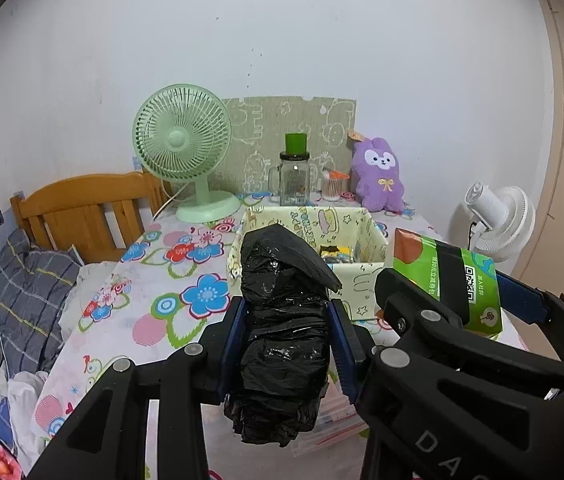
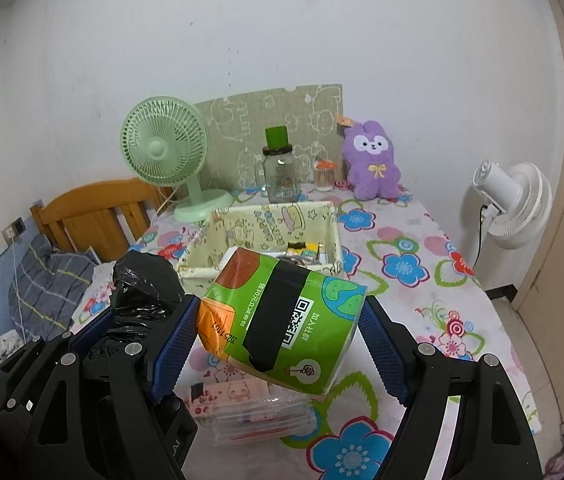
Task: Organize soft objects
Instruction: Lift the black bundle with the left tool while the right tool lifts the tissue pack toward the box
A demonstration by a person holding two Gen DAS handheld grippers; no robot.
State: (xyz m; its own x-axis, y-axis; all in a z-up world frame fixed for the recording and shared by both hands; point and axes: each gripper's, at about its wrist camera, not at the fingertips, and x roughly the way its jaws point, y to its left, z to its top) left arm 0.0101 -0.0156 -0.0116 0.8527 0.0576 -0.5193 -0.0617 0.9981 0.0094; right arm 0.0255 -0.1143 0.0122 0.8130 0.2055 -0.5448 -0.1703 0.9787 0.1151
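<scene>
Left wrist: left gripper (image 1: 287,334) clamps black bag (image 1: 285,320); right gripper (image 2: 278,344) clamps green pack (image 2: 282,320).

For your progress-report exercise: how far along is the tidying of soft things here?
Done: the basket already holds a few small items. In hand: the left gripper clamps a black bag bundle; the right gripper clamps a green tissue pack. Left: both are outside the basket; the purple plush is untouched.

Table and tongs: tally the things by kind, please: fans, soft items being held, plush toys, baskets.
Fans: 2, a green fan on the table and a white fan beside it
Held soft items: 2, a black bag and a green pack
Plush toys: 1, a purple bunny
Baskets: 1, a fabric basket
Total: 6
</scene>
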